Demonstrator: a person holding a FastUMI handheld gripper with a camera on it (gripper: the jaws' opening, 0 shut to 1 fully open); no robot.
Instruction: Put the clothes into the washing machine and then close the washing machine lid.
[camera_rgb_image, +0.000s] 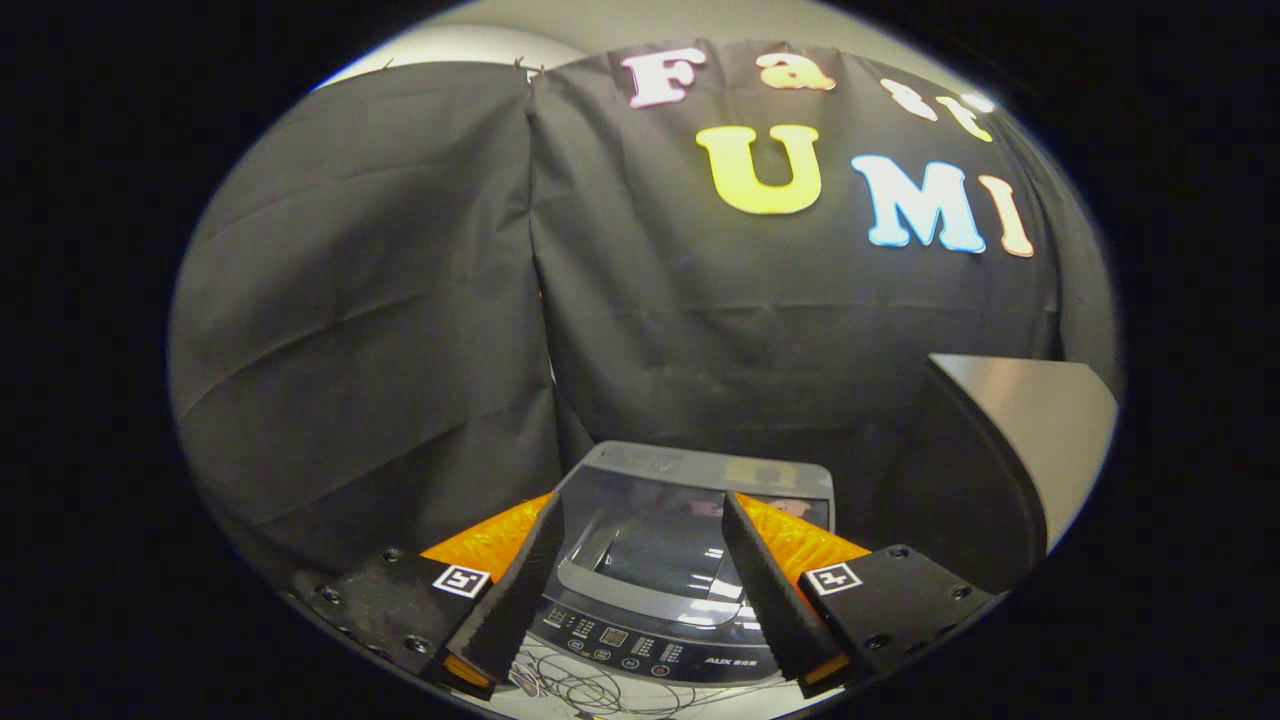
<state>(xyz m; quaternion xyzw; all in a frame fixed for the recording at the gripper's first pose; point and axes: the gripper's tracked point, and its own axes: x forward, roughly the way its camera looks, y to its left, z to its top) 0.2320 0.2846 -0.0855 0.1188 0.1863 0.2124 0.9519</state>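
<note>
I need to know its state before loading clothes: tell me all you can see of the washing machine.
The washing machine is a grey top-loader, seen between and beyond the open gripper fingers, which touch nothing. Its dark glossy glass lid appears closed and flat. A control panel with small buttons runs along the near edge. Thin cables lie just before it. Black booth cloth hangs behind.

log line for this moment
gripper: open, empty | washer: just ahead, lid down | cables: by washer front | clothes: not held

The claw (640, 560) hangs with fingers spread wide, open air between them above the washing machine (690, 540). Its glass lid (660, 545) lies down over the tub. A grey panel (1020, 430) stands close right; black cloth wall (400, 300) blocks far and left.
</note>
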